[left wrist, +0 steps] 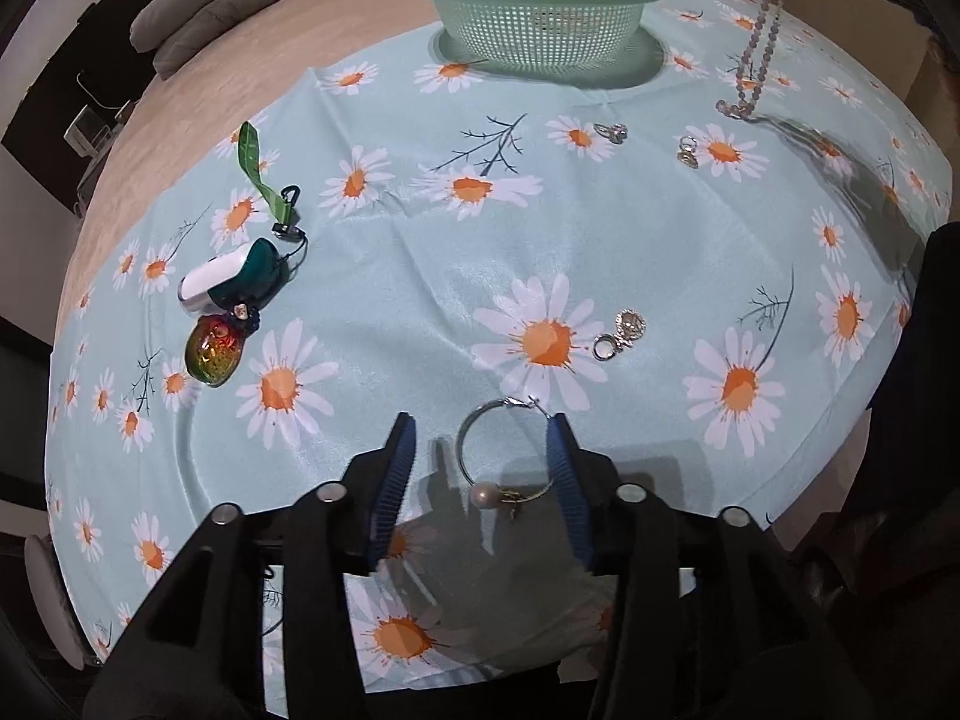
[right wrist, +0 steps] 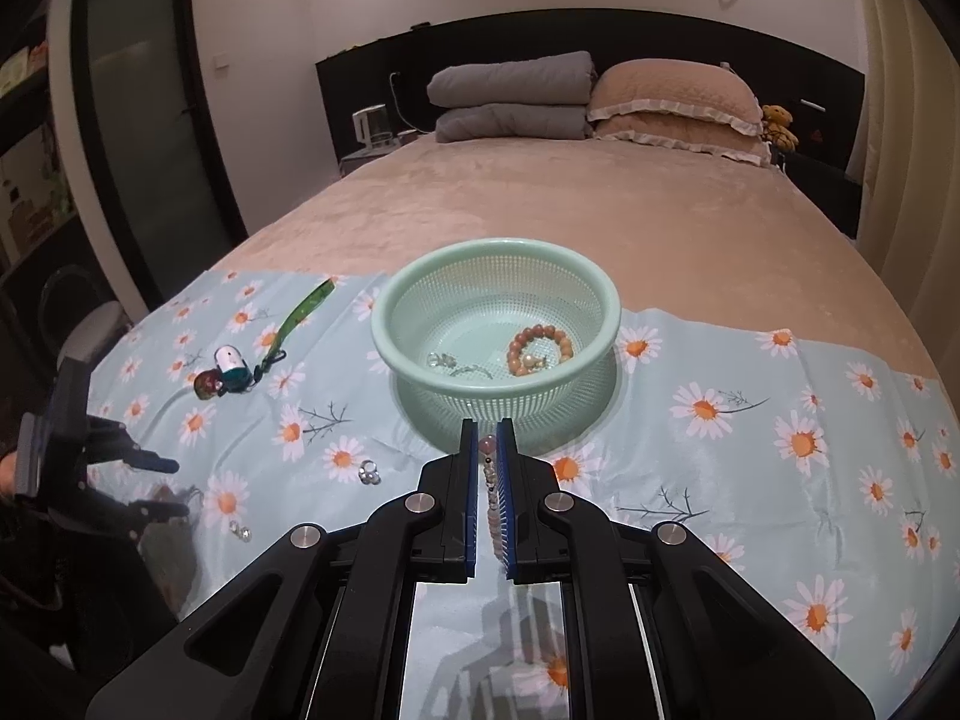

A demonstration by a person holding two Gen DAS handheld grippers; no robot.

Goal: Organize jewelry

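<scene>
A mint-green basket (left wrist: 539,12) (right wrist: 384,330) stands on the daisy cloth and holds a brown bead bracelet (right wrist: 540,349) and small silver pieces (right wrist: 447,361). My left gripper (left wrist: 483,429) is open just above the cloth, its fingers on either side of a silver hoop earring with a pearl (left wrist: 498,462). My right gripper (right wrist: 487,429) is shut on a pale bead necklace (right wrist: 491,498), which hangs from it down to the cloth in the left wrist view (left wrist: 757,54). Loose rings lie on the cloth (left wrist: 611,132) (left wrist: 687,151) (left wrist: 621,333) (right wrist: 368,472).
A keychain cluster with a white-and-green case (left wrist: 231,279) (right wrist: 231,367), an amber charm (left wrist: 213,354) and a green strap (left wrist: 255,171) lies at the cloth's left. The cloth (left wrist: 420,252) covers a beige bed (right wrist: 570,204) with pillows (right wrist: 672,102) at the headboard.
</scene>
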